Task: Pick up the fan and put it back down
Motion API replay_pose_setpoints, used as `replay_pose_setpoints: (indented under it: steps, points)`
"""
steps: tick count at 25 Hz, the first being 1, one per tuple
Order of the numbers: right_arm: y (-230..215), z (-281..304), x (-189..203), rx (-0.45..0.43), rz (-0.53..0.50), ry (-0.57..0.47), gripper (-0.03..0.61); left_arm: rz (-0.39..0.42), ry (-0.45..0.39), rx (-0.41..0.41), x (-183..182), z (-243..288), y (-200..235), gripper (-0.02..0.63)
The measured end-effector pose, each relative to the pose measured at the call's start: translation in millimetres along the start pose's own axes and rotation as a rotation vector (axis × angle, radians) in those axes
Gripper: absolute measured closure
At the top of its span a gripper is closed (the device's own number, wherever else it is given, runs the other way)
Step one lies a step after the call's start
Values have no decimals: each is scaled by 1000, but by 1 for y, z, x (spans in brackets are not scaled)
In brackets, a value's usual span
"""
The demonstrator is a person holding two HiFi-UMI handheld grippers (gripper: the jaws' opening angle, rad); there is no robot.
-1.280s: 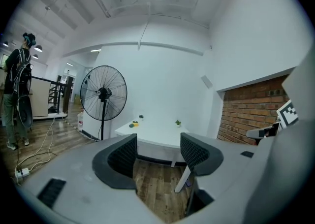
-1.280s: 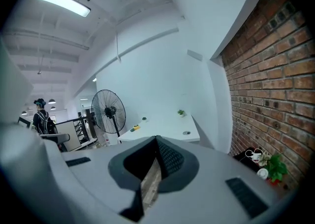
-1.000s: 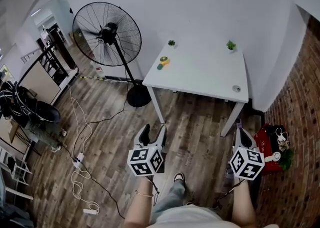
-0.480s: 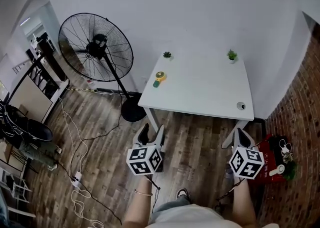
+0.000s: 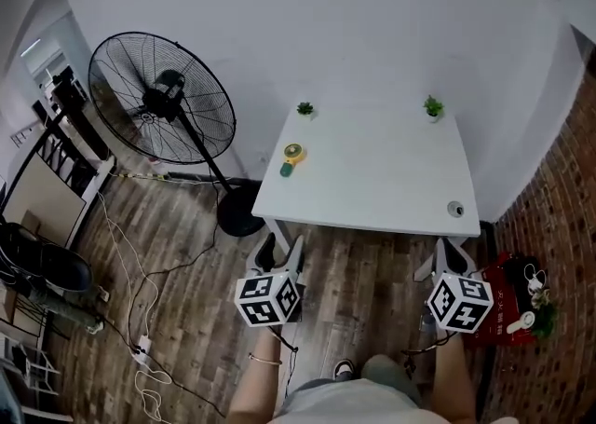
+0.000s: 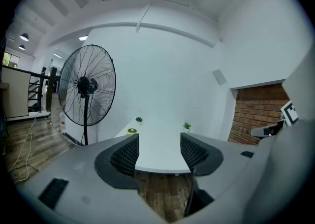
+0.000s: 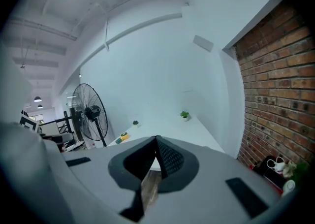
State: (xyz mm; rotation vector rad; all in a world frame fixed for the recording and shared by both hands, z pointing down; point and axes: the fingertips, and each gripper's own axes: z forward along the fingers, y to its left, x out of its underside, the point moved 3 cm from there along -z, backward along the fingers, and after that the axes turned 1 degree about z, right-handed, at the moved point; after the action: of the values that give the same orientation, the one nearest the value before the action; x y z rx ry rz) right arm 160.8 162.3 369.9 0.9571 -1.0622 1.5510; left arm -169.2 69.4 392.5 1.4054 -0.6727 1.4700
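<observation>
White counter (image 5: 372,180) lies ahead; a black pedestal fan (image 5: 160,101) stands on the floor to its left. Just short of the counter's near edge, the left gripper (image 5: 284,243) has its jaws wide apart and empty, and the right gripper (image 5: 445,247) has its jaws closed on nothing. A small yellow-and-green hand fan (image 5: 292,156), likely the target, lies on the counter's left side. It is ahead of the left gripper, which is the nearer one, with its handle toward the near edge. Two pots (image 5: 305,111) at the counter's far edge each hold a plant.

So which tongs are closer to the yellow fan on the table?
Left. Left tongs hover short of the table, in line with the yellow fan; right tongs are farther right.
</observation>
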Motion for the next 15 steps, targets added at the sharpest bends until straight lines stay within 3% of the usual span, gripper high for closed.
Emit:
replay_pose_setpoints:
  steps: [7,15]
  points:
    - [-10,29,14,26,17,52,578,0,42,-8,15,28,9,358]
    - [-18,111,-1,-29,-12,75,578,-25,36,-70,10,88,23,357]
